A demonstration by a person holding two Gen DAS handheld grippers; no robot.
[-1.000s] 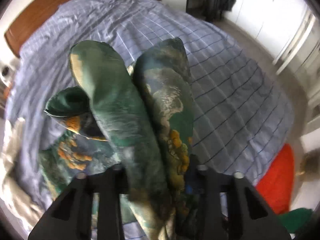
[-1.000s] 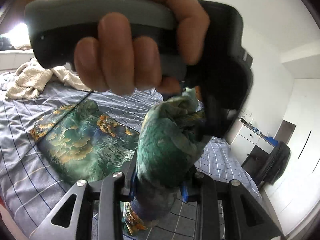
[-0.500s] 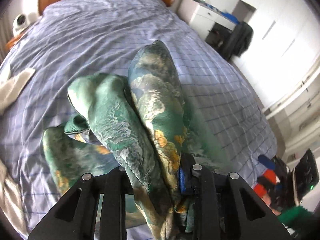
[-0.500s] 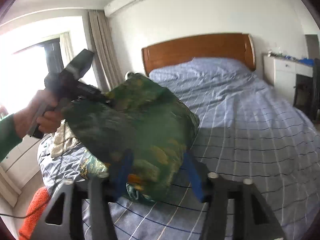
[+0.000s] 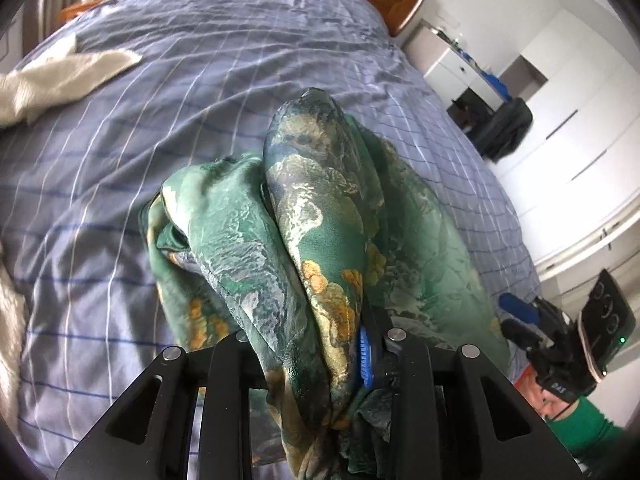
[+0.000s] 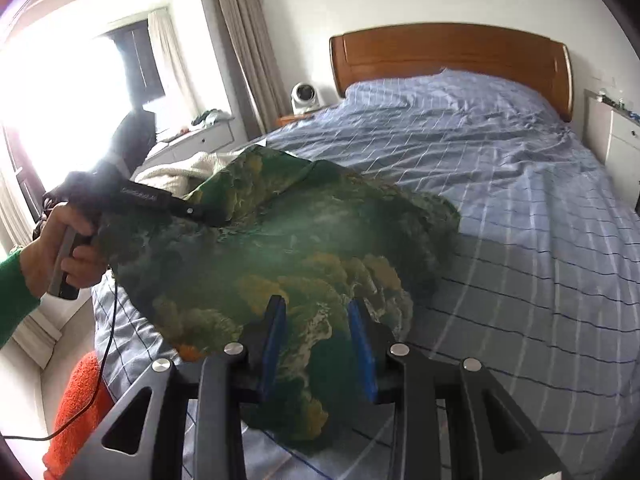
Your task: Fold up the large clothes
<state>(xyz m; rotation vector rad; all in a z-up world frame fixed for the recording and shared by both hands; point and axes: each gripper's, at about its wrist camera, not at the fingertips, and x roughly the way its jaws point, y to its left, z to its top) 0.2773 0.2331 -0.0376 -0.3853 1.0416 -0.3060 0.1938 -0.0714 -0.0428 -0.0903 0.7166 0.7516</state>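
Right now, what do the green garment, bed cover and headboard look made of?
Green garment: thin, silky woven fabric, maybe satin or polyester; slight sheen, soft folds, printed pattern. Bed cover: matte woven cloth, probably cotton; fine wrinkles, no shine. Headboard: wood or wood veneer, glossy varnish; warm orange-brown with highlights.

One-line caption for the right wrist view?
Right gripper open around green printed garment, left gripper clamping its far edge above the blue checked bed.

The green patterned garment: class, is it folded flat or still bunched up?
Bunched, not folded flat. The green garment rises in loose humps above the bed, gathered in the left gripper.
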